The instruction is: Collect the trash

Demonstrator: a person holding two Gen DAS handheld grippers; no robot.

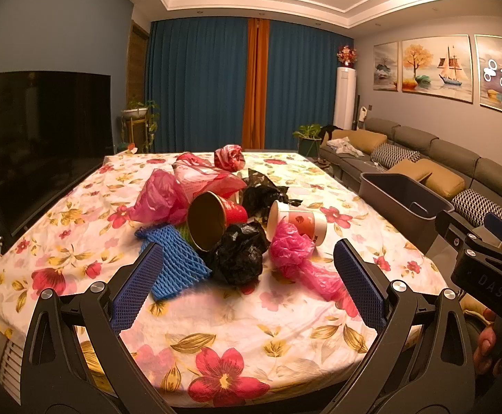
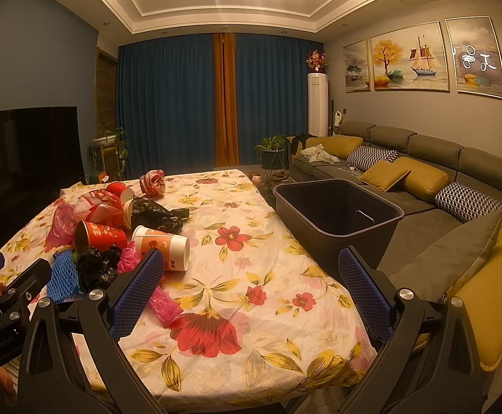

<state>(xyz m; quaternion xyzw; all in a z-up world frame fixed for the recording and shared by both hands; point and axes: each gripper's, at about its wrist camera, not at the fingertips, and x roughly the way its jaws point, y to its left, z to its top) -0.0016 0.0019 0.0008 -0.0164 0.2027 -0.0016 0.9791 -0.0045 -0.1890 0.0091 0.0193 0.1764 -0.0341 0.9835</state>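
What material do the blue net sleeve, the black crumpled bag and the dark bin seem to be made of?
Blue net sleeve: probably soft foam, matte, with thick strands in an open diamond mesh.
Black crumpled bag: thin plastic film, glossy, with sharp creases that catch the light.
Dark bin: likely rigid moulded plastic, with smooth dull walls and a rolled rim.

Black-framed tongs (image 1: 247, 286) with textured blue pads (image 1: 137, 286) and silver screws (image 1: 97, 287).

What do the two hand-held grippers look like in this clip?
Both match: the left hand-held gripper and right hand-held gripper have black angular linkage frames with silver pivot bolts and blue, mesh-textured finger pads. The right one's body shows pale "DAS" lettering, the left one's "GenRobot.AI". No cables visible.
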